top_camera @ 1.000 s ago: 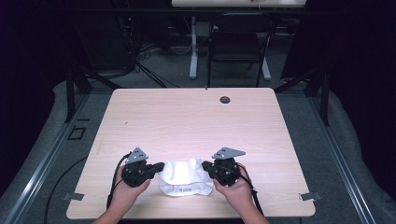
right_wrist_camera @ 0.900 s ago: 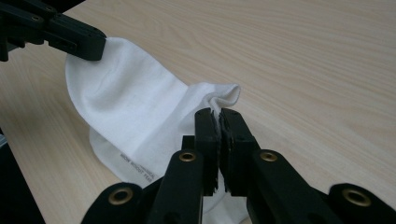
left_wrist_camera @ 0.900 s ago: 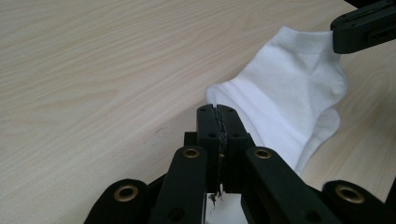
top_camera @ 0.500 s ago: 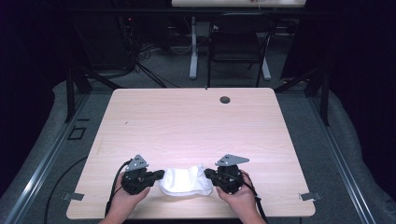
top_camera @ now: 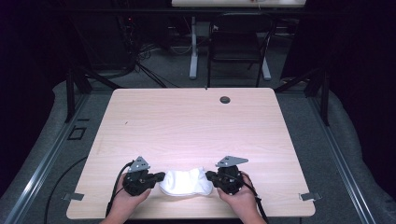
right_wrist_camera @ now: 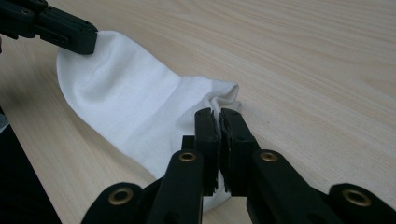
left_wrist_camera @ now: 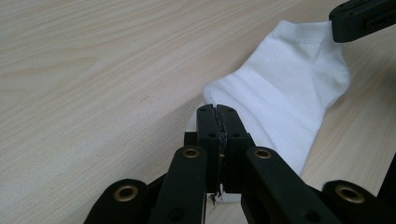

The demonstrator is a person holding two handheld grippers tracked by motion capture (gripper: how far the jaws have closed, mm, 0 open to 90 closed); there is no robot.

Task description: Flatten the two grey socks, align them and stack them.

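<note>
My white sock (top_camera: 187, 183) lies flat low in the frame near the counter's (top_camera: 196, 126) front edge, its long axis running left to right between my left claw (top_camera: 161, 177) and right claw (top_camera: 208, 176), each clenched on one end.

A pale wood-grain table (top_camera: 196, 126) stands under bright light, with a small dark round grommet (top_camera: 225, 99) near its far edge. Around it lies grey carpeted floor (top_camera: 345, 154), edged by metal rails (top_camera: 42, 163) on both sides. Beyond the table the room falls into darkness: a black chair (top_camera: 236, 46) stands beside a white desk leg (top_camera: 193, 51), with tangled cables (top_camera: 144, 56) on the floor to their left.
</note>
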